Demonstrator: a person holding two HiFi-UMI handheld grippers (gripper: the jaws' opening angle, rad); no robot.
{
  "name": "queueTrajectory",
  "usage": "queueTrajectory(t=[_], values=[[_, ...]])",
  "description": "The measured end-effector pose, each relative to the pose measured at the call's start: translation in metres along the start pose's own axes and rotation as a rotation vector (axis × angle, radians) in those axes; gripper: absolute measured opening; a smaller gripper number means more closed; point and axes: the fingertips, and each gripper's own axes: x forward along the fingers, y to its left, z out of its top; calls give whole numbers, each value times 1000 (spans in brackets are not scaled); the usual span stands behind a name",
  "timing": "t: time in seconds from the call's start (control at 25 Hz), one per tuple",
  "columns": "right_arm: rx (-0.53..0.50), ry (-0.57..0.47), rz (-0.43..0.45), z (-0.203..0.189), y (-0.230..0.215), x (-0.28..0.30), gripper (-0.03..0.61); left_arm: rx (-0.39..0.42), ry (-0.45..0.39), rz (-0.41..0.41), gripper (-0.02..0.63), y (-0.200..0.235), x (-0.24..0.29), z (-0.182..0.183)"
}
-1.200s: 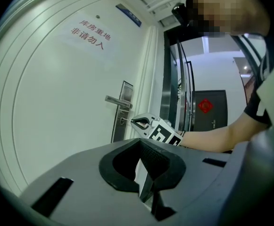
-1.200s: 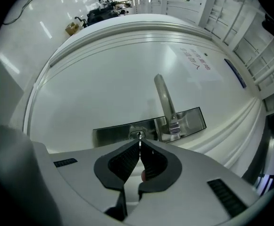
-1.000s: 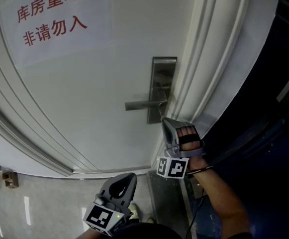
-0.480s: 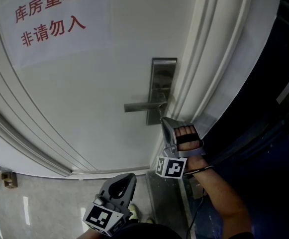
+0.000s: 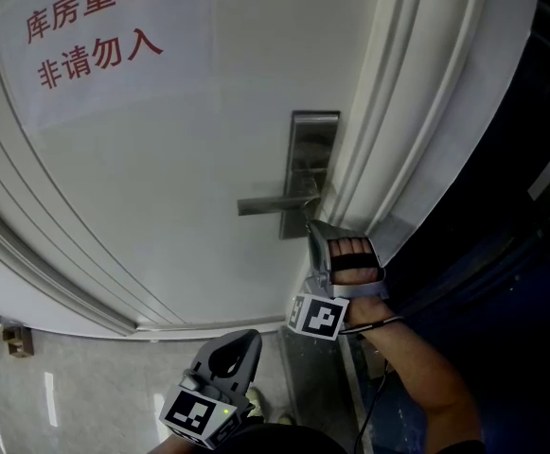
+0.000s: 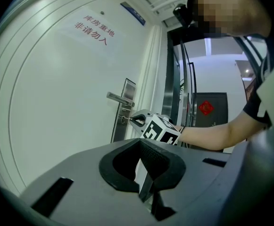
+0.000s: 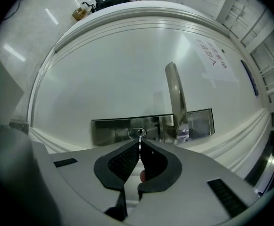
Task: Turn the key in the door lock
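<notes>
A metal lock plate with a lever handle sits on the white door. My right gripper is at the plate's lower end, shut on the key, which is in the round keyhole below the lever handle. In the left gripper view the right gripper meets the lock plate with the thin key between them. My left gripper hangs low, away from the door, shut on nothing.
Red characters are printed on a sheet on the door. The white door frame runs right of the lock; beyond it a dark glass panel. Grey tiled floor lies below. A person's forearm holds the right gripper.
The right gripper has crept slightly up and left toward the lock, its marker cube rotating a little. The left gripper has barely moved.
</notes>
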Motion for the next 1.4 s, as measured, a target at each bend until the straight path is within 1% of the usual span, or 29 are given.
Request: queueTrajectory(t=[0.12,0.4,0.76,0.92,1.24,1.4], values=[[-14,29,10,3,0,3,21,-3,2,1,2,1,1,0],[-42,31,2,8,2,17,21,-7,0,7,2,4,1,-1],[-63,2,-24,10,2,31,21,-9,-5,22,2,11,0,0],[-54,-7,-23,12,3,33,21,-7,-9,16,2,8,2,1],[-23,-66,-40,18,4,12,23,4,-6,8,2,-1,-2,1],[2,-92,-32,20,1,-6,23,11,-9,2,2,-8,-3,2]])
